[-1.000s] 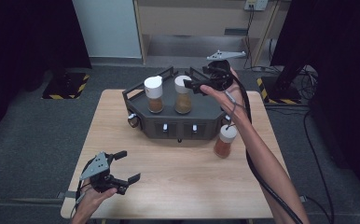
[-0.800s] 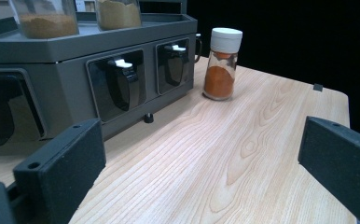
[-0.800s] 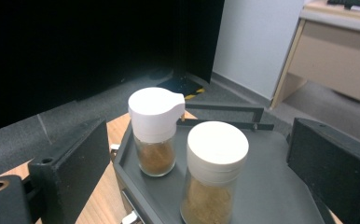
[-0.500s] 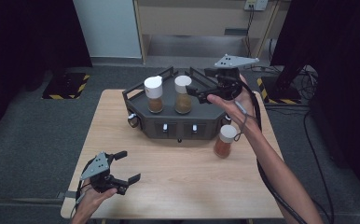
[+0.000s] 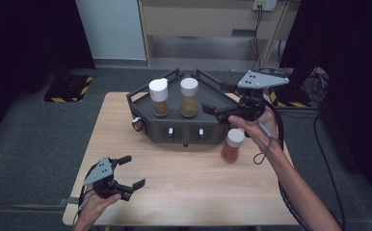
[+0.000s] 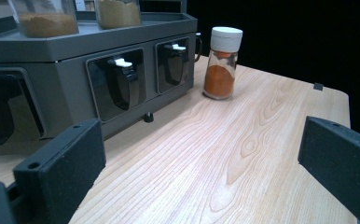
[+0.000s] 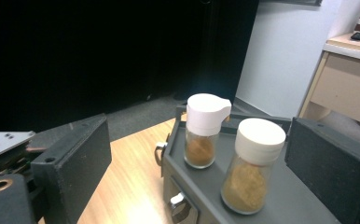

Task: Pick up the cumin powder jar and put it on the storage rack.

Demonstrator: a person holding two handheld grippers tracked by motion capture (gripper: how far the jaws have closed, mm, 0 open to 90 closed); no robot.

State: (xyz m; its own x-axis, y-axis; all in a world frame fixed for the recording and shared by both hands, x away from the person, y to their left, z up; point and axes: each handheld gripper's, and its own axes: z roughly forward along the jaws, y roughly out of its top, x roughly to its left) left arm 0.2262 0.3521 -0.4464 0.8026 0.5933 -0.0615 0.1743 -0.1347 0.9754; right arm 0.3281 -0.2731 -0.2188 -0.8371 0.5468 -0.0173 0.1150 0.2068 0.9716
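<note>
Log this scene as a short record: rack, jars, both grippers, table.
rack: dark grey rack at the table's far middle, with handles on its front
on rack: two white-capped jars of brownish powder, upright
loose jar: orange spice jar upright on the table, just right of the rack
right gripper: open, above the rack's right end, empty
left gripper: open, near the front left corner, empty

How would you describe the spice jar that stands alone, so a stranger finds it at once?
Find the dark grey rack on the wooden table. Off its front right corner, on the bare wood, stands one spice jar. Unlike the two jars on top of the rack, it holds orange-red powder.
</note>
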